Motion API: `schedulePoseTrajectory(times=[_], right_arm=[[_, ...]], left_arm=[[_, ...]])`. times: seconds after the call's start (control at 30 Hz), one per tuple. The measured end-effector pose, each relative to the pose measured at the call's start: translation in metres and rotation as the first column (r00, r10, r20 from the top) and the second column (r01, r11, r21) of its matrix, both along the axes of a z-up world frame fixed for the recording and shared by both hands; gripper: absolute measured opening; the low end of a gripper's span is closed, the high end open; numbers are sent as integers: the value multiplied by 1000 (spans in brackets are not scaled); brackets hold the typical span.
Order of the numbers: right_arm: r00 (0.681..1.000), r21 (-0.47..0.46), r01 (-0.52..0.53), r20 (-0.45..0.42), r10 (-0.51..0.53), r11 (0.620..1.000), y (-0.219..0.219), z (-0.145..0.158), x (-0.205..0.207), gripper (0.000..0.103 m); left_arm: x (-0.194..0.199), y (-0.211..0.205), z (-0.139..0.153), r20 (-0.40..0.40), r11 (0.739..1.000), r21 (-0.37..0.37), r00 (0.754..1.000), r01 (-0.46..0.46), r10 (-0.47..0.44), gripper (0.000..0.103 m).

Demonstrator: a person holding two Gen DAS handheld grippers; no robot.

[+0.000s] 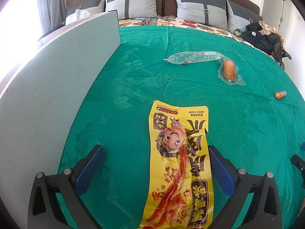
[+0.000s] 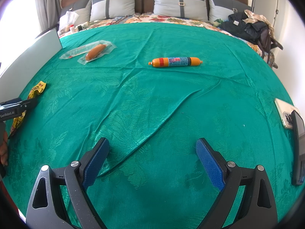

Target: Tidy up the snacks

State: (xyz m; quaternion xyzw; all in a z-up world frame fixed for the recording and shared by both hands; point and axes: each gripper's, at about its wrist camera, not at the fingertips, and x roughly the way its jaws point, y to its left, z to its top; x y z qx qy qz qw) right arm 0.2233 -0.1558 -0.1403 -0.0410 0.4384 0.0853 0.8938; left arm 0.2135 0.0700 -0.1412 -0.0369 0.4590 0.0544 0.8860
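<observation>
A long yellow snack packet point(image 1: 179, 164) lies flat on the green cloth point(image 1: 133, 80), between the blue pads of my left gripper point(image 1: 156, 152), which is open and not touching it. Farther off lie a clear tube pack point(image 1: 192, 57), a vacuum-packed sausage point(image 1: 228, 68) and an orange sausage stick point(image 1: 280, 95). In the right wrist view my right gripper point(image 2: 152, 147) is open over bare cloth. Ahead lie the orange sausage stick point(image 2: 175, 62), the vacuum-packed sausage point(image 2: 95, 52) and the clear tube pack point(image 2: 76, 52). The yellow packet point(image 2: 36, 90) shows at the left, under the left gripper's finger point(image 2: 22, 105).
A pale grey board point(image 1: 47, 87) stands along the cloth's left side. A phone point(image 2: 286, 112) and a dark flat device point(image 2: 298, 148) lie at the right edge. Pillows point(image 2: 179, 3), a white bag point(image 2: 67, 19) and dark clothes point(image 2: 246, 26) sit behind. A hand point(image 2: 3, 148) shows at the left edge.
</observation>
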Motion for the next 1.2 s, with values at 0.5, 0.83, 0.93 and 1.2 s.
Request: schedulePoseTrajectory(times=[0.5,0.83,0.93,1.2], right_arm=[[999,207,-39,16,36,977,31,28,18,93],[986,154,6,-167,20,988,141,24,166,90],[976,51,44,-216,-32,998,166,7,186,92],[988,66,31,-152,-20,997,142,14,157,51]], left_arm=[[0,0,0,1,1000,0,1000,-1,1,103],[0,0,0,1,1000,0,1000,-1,1,103],[1,0,-1,1,1000,0,1000,-1,1,103],[-1,0,0,1,1000,1,1000,-3,3,103]])
